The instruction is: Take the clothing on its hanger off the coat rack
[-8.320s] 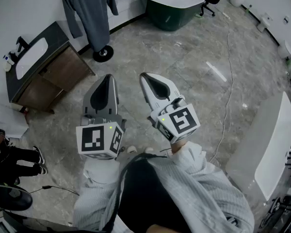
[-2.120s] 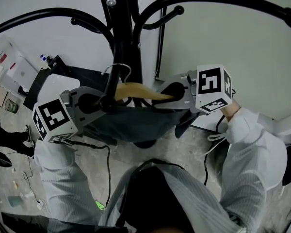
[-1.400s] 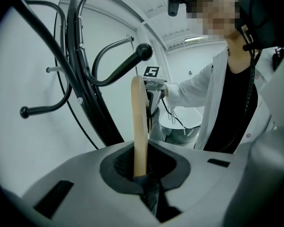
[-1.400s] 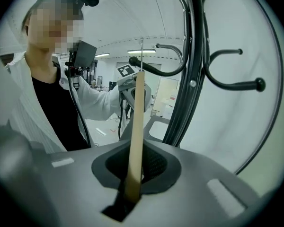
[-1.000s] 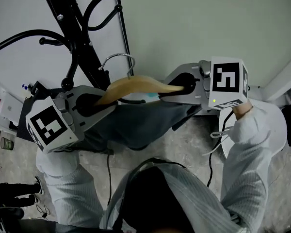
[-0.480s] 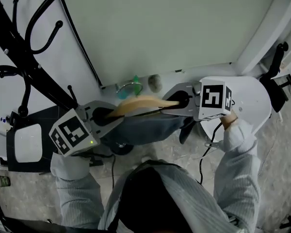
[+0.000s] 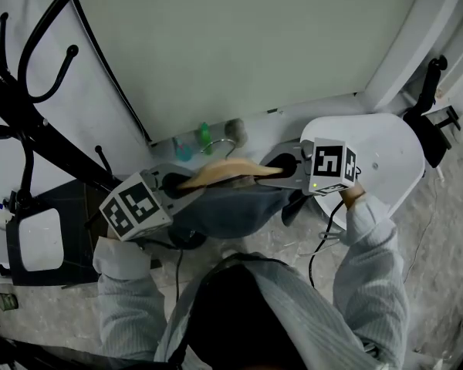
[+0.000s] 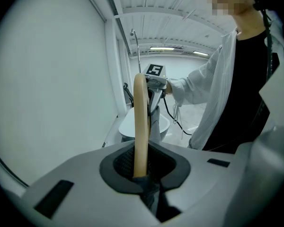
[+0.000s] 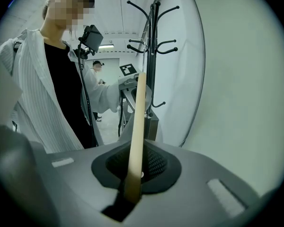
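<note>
A wooden hanger [image 7: 225, 173] with a metal hook [image 7: 220, 146] carries dark grey clothing [image 7: 231, 210]. It hangs free in the air between my two grippers, clear of the black coat rack [image 7: 19, 91] at the far left. My left gripper [image 7: 177, 184] is shut on the hanger's left end [image 8: 140, 122]. My right gripper [image 7: 282, 163] is shut on its right end [image 9: 137, 136]. The right gripper view shows the coat rack [image 9: 152, 41] standing behind the left gripper's marker cube [image 9: 128, 70], apart from the hanger.
A pale wall runs close ahead. A white tub [image 7: 390, 141] stands at the right, and a dark cabinet with a white basin [image 7: 40, 239] at the lower left. Small bottles [image 7: 204, 137] sit on the floor by the wall. A cable [image 7: 320, 241] hangs under my right arm.
The hanger with the clothing has come away from the rack, held at both ends. The rack has slid to the far left of the head view, and the tub has come into sight.
</note>
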Motion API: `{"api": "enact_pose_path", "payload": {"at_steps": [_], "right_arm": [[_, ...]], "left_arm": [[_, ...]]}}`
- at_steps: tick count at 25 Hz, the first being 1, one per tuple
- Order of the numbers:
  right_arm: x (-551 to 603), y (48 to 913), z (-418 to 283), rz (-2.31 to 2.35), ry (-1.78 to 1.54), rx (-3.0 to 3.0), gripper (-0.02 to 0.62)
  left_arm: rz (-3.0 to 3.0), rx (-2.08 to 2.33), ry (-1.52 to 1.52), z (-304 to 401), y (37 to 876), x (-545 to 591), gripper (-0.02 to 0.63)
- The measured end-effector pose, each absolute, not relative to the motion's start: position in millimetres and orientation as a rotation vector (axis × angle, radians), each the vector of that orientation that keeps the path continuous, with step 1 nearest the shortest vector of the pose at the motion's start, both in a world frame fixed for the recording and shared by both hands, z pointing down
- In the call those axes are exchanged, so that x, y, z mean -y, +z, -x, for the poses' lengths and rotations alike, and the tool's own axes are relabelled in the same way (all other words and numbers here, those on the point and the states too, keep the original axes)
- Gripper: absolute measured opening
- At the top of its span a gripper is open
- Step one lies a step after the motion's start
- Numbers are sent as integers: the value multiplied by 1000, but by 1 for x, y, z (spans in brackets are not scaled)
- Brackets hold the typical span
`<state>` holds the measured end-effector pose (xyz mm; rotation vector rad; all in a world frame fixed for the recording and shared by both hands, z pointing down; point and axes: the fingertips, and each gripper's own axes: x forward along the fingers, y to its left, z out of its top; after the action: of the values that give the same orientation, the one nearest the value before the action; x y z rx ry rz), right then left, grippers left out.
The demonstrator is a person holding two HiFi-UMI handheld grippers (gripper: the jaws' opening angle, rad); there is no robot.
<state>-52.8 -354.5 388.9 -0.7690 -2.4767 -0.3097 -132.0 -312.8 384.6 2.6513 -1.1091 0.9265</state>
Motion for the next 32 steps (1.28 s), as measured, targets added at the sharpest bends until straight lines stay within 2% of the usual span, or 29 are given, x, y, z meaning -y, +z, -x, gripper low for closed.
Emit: {"api": "enact_pose_path", "payload": {"at_steps": [32], "right_arm": [[360,403,48,856,-298,2443,25]], "left_arm": [[-2621,1109,906,126,400,316,32]]}}
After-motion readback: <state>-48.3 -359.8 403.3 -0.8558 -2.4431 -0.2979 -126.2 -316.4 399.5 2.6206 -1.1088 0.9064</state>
